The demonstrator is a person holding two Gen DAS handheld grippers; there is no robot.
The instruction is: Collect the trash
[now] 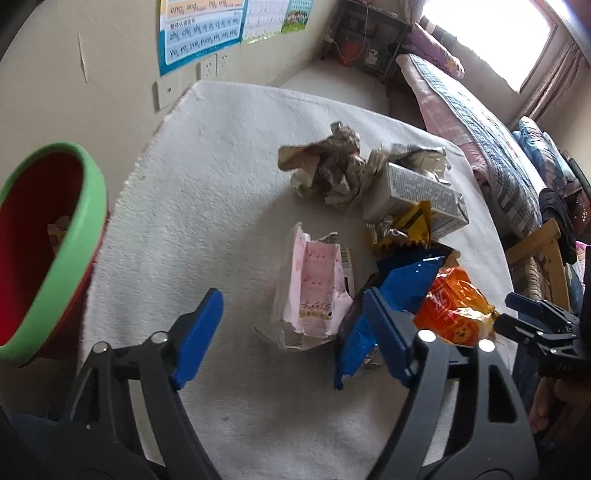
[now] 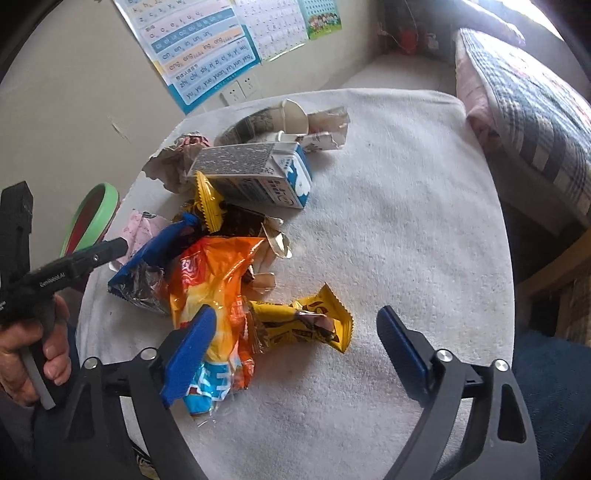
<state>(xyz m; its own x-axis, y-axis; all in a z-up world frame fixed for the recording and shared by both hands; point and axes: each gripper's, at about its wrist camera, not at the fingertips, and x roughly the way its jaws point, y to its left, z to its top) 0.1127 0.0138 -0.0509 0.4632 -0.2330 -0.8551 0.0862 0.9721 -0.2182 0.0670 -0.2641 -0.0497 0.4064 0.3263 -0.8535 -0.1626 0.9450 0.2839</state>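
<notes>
While the left gripper (image 1: 291, 332) hangs with fingers apart above the pink wrapper (image 1: 314, 291), nothing is held. The right gripper (image 2: 295, 343) is spread wide too, over the yellow wrapper (image 2: 306, 325) on the white cloth (image 2: 406, 221).

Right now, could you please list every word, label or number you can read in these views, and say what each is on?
"zhi chi shi", "yu ye yue yuan yin yun ying": pinyin poster.
"GenRobot.AI": left gripper body, seen from the right wrist.
Carton: print too small.
Pink packet: characters blurred.
Orange bag: characters unclear.
Second chart: too small.
</notes>
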